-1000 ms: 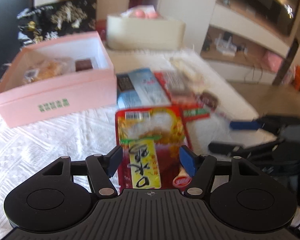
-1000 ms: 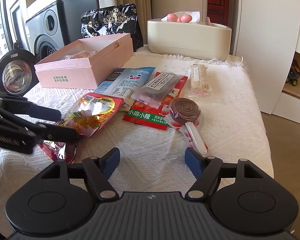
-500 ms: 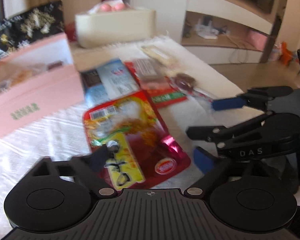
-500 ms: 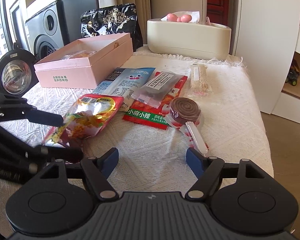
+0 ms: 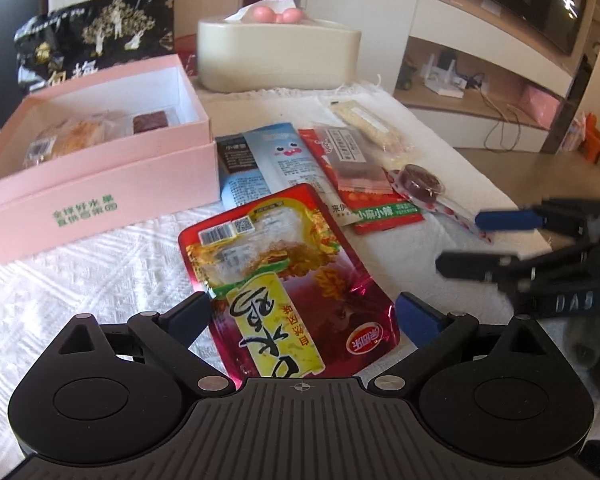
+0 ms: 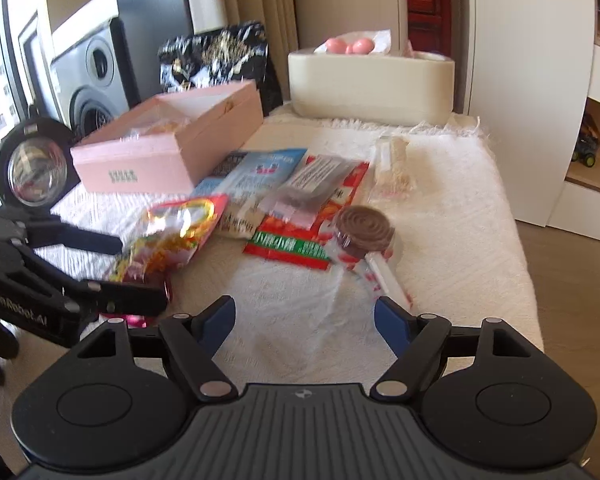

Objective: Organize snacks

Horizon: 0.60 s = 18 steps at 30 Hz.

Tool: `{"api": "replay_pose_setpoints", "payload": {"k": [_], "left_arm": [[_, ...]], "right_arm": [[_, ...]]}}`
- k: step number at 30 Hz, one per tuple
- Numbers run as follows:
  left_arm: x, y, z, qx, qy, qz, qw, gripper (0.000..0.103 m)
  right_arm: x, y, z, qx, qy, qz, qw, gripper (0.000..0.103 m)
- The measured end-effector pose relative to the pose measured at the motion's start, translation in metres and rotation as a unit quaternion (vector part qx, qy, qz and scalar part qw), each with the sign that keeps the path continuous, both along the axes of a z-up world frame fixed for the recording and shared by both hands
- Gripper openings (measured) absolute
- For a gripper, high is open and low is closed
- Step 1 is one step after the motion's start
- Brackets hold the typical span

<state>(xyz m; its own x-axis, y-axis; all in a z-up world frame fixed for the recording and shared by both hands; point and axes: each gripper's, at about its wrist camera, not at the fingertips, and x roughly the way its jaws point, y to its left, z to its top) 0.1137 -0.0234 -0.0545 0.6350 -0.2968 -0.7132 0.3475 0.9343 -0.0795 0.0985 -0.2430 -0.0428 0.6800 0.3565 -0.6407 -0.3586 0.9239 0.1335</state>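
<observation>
A: While the left tool [image 5: 302, 314] hangs over the red snack pouch [image 5: 288, 280], how do its jaws stand?

B: Spread wide and opening further. The pouch lies flat on the white cloth [image 5: 80, 272] between the fingers, and neither pad touches it.

A: And where is that pouch against the pink box [image 5: 100, 176]?

B: Just in front of the box's near right corner, not touching it. The box is open, with a wrapped pastry [image 5: 70, 138] and a small brown square [image 5: 150, 122] inside.

A: The other snacks?

B: Right of the box, overlapping one another: a blue packet [image 5: 272, 160], a red-and-green packet [image 5: 380, 208] with a clear sachet [image 5: 350, 156] on top, a pale bar [image 5: 372, 124] further back, and a brown round lollipop [image 6: 364, 230] at the right end.

A: The right tool [image 6: 304, 316]?

B: Open, nothing between its fingers but bare cloth; the lollipop's stick ends near its right finger. Its view is somewhat blurred.

A: Behind the box?

B: A black printed bag [image 5: 96, 36] and a cream tub [image 5: 278, 56].
</observation>
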Motion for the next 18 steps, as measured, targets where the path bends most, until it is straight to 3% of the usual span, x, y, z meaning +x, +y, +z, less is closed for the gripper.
{"api": "replay_pose_setpoints", "payload": {"k": [6, 13, 15, 17, 18], "left_arm": [[0.004, 0.012, -0.001, -0.023, 0.014, 0.017, 0.9995, 0.102], [0.008, 0.047, -0.002, -0.032, 0.025, 0.065, 0.9971, 0.102], [0.011, 0.055, -0.003, -0.054, 0.031, 0.068, 0.9957, 0.102], [0.014, 0.054, -0.004, -0.048, 0.029, 0.064, 0.9964, 0.103], [0.015, 0.051, -0.004, -0.042, 0.027, 0.06, 0.9969, 0.103]], "right_arm": [[0.026, 0.001, 0.005, -0.052, -0.016, -0.014, 0.998, 0.077], [0.059, 0.002, 0.003, -0.026, 0.013, -0.004, 1.0, 0.076], [0.063, 0.004, 0.003, -0.024, 0.018, 0.001, 1.0, 0.063], [0.065, 0.007, 0.003, -0.029, 0.022, 0.002, 0.999, 0.051], [0.065, 0.008, 0.003, -0.03, 0.024, 0.005, 0.999, 0.051]]}}
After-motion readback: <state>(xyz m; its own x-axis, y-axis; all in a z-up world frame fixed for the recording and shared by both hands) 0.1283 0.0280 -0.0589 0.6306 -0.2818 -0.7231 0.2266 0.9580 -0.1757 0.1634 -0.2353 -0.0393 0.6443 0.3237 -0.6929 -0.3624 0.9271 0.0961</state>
